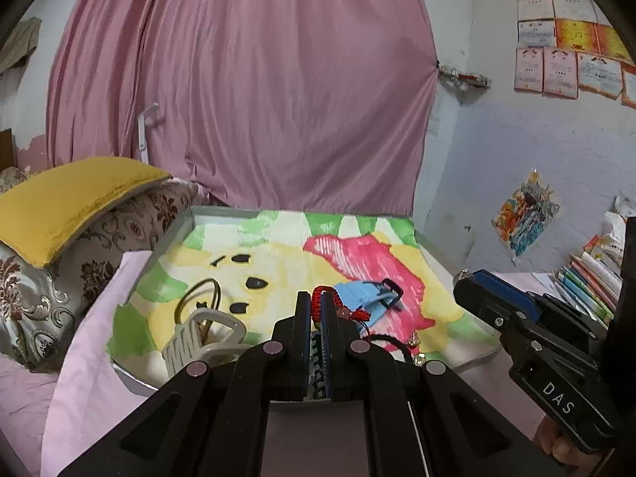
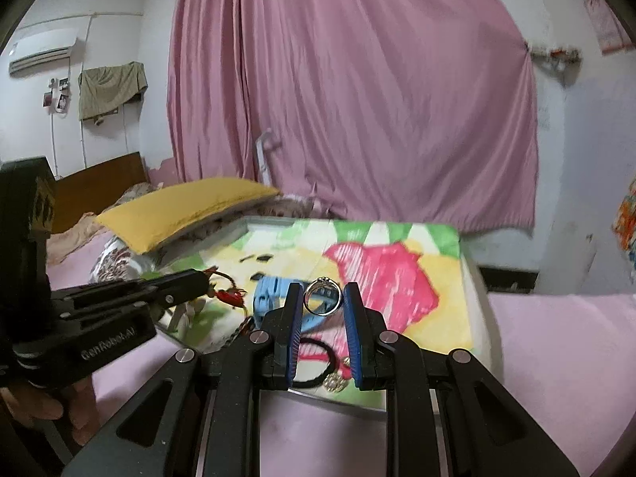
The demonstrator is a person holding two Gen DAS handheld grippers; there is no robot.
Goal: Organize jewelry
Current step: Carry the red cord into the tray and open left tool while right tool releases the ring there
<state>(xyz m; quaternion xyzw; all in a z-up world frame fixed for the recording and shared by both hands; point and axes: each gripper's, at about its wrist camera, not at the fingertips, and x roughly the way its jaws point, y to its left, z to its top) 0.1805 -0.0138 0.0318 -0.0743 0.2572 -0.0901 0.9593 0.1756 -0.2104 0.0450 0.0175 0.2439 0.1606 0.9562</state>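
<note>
My left gripper (image 1: 316, 298) is shut on a red braided bracelet (image 1: 318, 292), whose beaded tail (image 1: 349, 314) hangs to the right of the fingers. In the right wrist view the left gripper (image 2: 204, 278) reaches in from the left with the red bracelet (image 2: 230, 296) dangling from it. My right gripper (image 2: 322, 290) is shut on a silver ring (image 2: 322, 298), held upright between the blue pads above the tray (image 2: 246, 226). In the left wrist view the right gripper (image 1: 467, 284) sits at the tray's right edge.
A cloth painted in bright colours lines the tray (image 1: 171, 238). On it lie a blue hair clip (image 1: 367, 296), a white claw clip (image 1: 198, 338), a black hair tie (image 2: 314, 361) and a gold charm (image 2: 336, 381). Pillows (image 1: 71, 198) lie on the left, books (image 1: 588, 278) on the right.
</note>
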